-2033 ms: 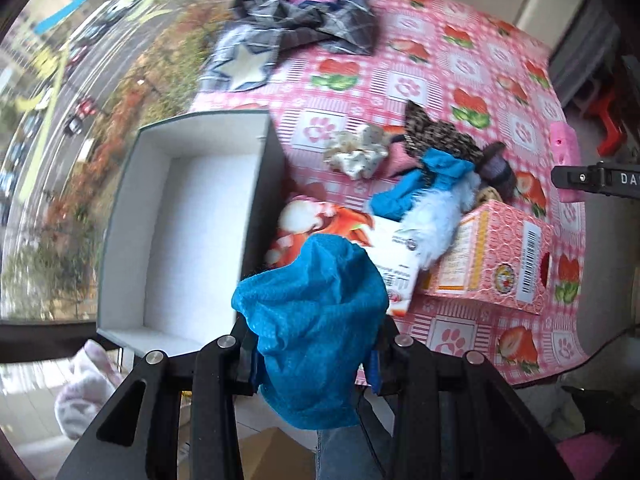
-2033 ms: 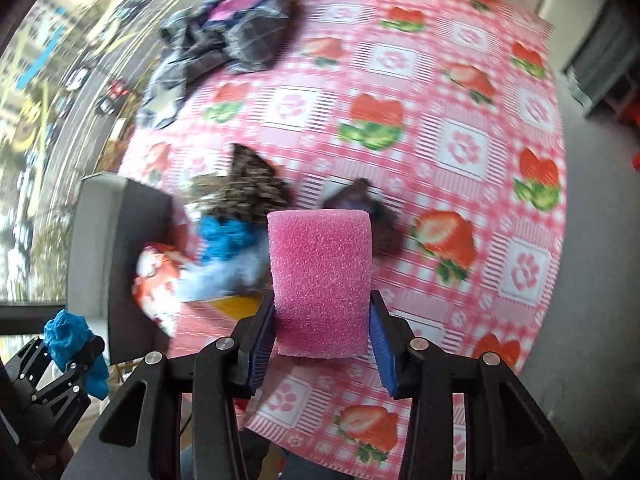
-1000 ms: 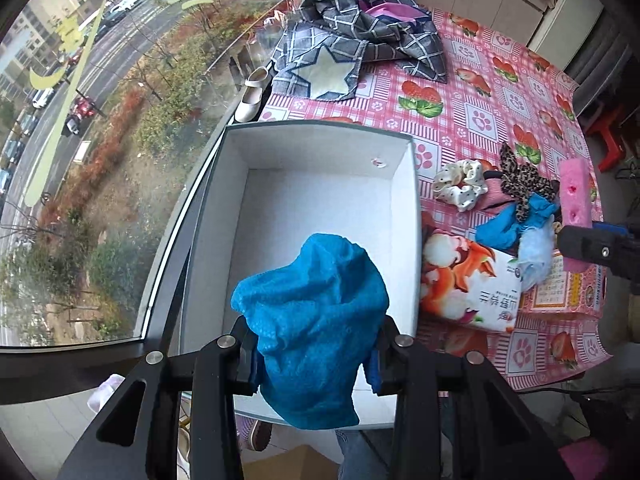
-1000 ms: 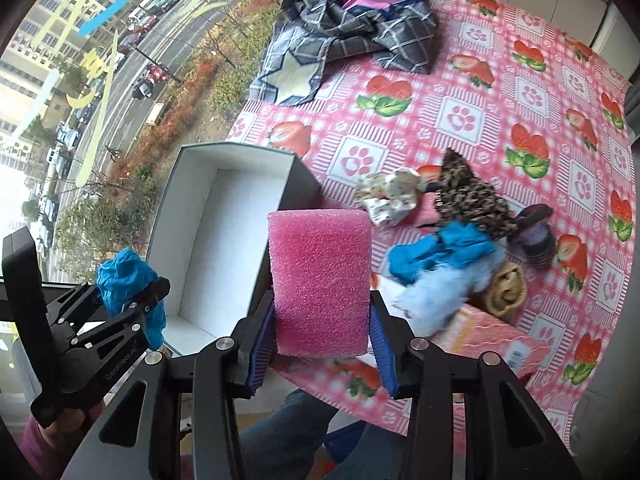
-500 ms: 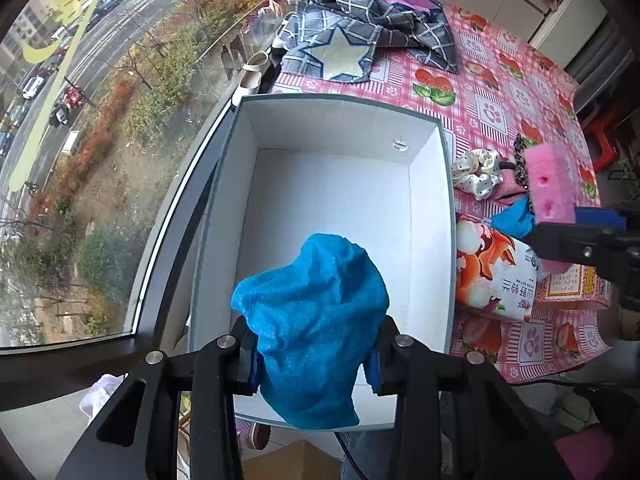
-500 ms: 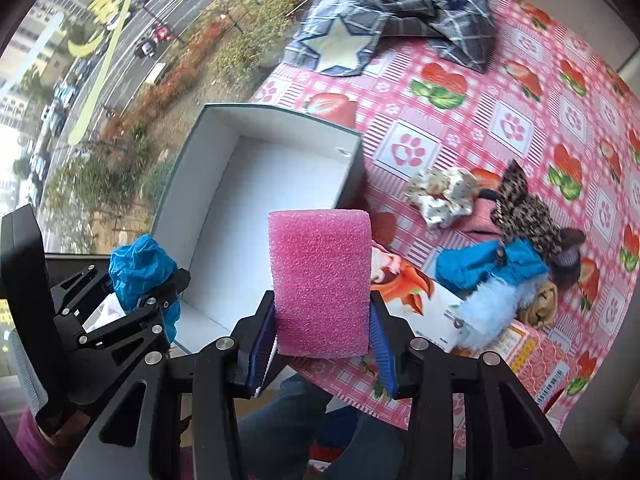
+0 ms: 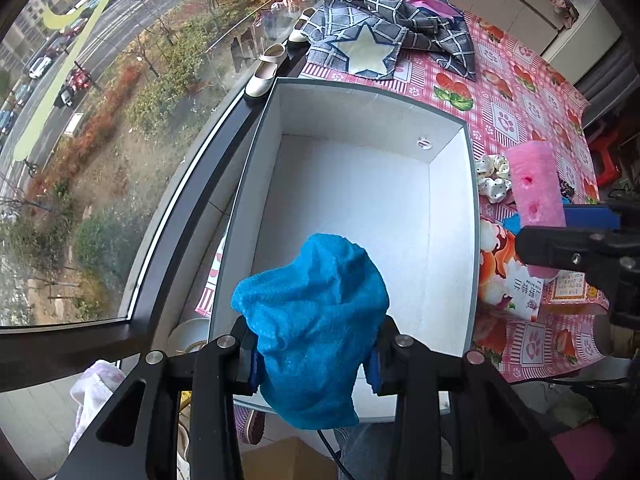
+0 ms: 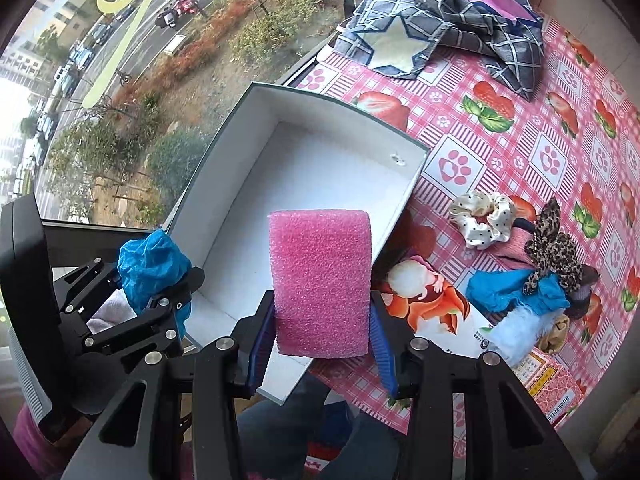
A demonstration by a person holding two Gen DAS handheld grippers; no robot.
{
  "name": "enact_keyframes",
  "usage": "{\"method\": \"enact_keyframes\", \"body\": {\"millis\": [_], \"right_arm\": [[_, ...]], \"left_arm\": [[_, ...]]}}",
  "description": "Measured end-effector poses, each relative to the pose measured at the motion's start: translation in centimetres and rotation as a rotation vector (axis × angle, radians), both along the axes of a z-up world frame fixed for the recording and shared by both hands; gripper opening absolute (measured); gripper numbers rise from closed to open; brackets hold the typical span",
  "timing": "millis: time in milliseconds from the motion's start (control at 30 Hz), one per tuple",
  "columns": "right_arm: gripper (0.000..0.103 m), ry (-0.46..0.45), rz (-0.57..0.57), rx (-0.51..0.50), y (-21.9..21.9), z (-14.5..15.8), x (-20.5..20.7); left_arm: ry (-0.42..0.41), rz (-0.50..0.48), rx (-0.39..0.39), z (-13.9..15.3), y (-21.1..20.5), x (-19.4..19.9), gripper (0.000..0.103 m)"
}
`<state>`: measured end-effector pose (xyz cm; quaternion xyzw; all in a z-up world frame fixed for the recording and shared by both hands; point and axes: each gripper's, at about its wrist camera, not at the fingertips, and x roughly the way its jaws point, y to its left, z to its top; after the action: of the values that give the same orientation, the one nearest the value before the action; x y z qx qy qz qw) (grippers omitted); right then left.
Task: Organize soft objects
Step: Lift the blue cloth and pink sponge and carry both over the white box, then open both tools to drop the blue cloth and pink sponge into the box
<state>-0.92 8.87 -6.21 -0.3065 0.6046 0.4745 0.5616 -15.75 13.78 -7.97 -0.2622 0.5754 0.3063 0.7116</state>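
Note:
My left gripper (image 7: 314, 362) is shut on a crumpled blue cloth (image 7: 314, 332) and hangs over the near end of an open white box (image 7: 474, 216). The box's floor is bare. My right gripper (image 8: 322, 330) is shut on a pink foam block (image 8: 320, 280), above the box's right wall (image 8: 400, 208). In the left wrist view the pink foam block (image 7: 536, 188) and the right gripper (image 7: 576, 256) show at the right edge. In the right wrist view the left gripper (image 8: 160, 280) with the blue cloth (image 8: 150, 268) sits at the left.
On the pink strawberry tablecloth (image 8: 540, 128) lie a spotted scrunchie (image 8: 482, 218), a leopard bow (image 8: 554, 248), blue fabric (image 8: 512, 290), a printed packet (image 8: 436, 300) and a pink carton (image 8: 548, 384). A plaid garment (image 7: 384, 32) lies at the far end. A window (image 7: 100, 120) borders the box's left side.
Both grippers have moved left toward the box with their loads still held. The box now fills more of both views, and the pink foam block stands closer to the box's right wall.

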Motion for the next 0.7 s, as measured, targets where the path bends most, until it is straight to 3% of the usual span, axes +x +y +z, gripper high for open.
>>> {"method": "enact_keyframes", "body": {"millis": [700], "right_arm": [[0.045, -0.026, 0.018, -0.021, 1.5, -0.2, -0.7]], "left_arm": [[-0.011, -0.005, -0.021, -1.0, 1.3, 0.0, 0.041]]}}
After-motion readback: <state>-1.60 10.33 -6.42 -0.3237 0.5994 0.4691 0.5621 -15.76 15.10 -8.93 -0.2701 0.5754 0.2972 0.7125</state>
